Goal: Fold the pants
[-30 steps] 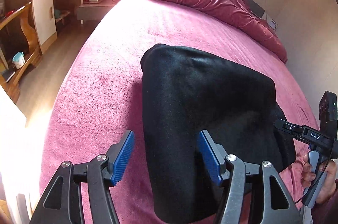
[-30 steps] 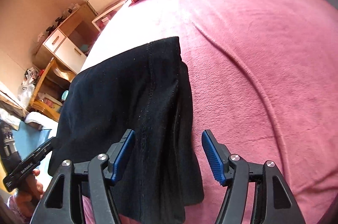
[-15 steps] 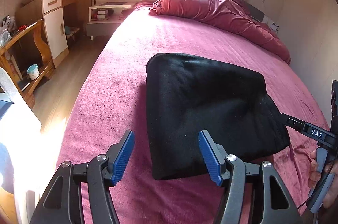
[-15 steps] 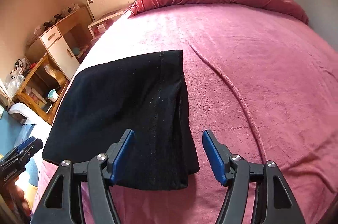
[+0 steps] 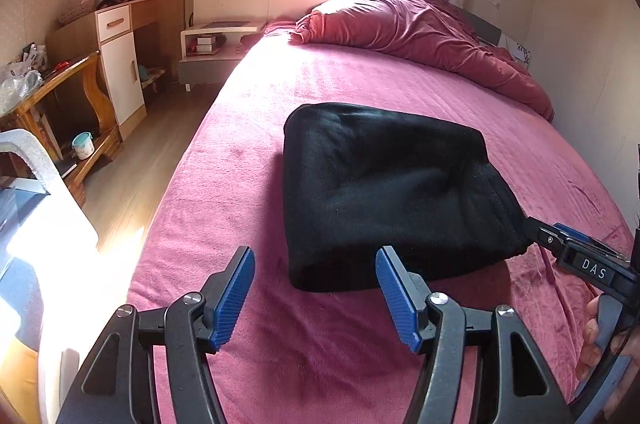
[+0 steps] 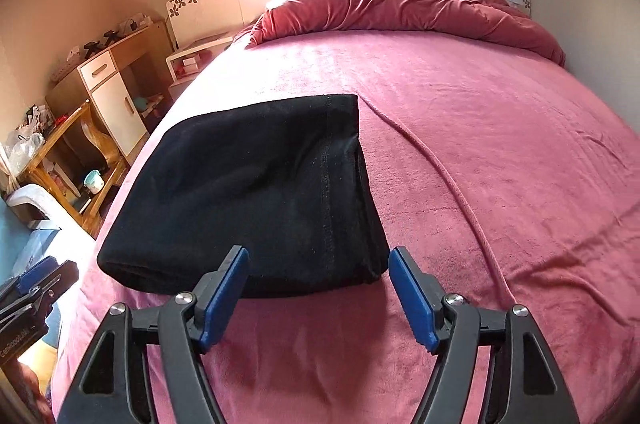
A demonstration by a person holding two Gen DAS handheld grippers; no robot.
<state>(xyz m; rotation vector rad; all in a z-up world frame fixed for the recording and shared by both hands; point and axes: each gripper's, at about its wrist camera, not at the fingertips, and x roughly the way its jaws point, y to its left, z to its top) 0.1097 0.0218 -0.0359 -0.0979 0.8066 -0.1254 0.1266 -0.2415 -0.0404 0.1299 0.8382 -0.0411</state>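
The black pants (image 5: 384, 192) lie folded into a thick rectangle on the pink bed (image 5: 280, 324); they also show in the right wrist view (image 6: 264, 192). My left gripper (image 5: 316, 288) is open and empty, held just short of the pants' near edge. My right gripper (image 6: 320, 292) is open and empty, close to the pants' near edge on the bed (image 6: 500, 164). The right gripper also shows at the right edge of the left wrist view (image 5: 576, 252), beside the pants' right corner. The left gripper shows at the lower left of the right wrist view (image 6: 36, 288).
A crumpled red duvet (image 5: 420, 36) lies at the head of the bed. A nightstand (image 5: 212, 44), a wooden desk with a white cabinet (image 5: 116, 64) and a wooden floor (image 5: 136, 176) are to the left. A ridge (image 6: 448, 180) runs across the sheet right of the pants.
Both grippers have pulled back and up from the pants, which now lie whole in front of the jaws. The pants have not moved. Both jaws stayed open.
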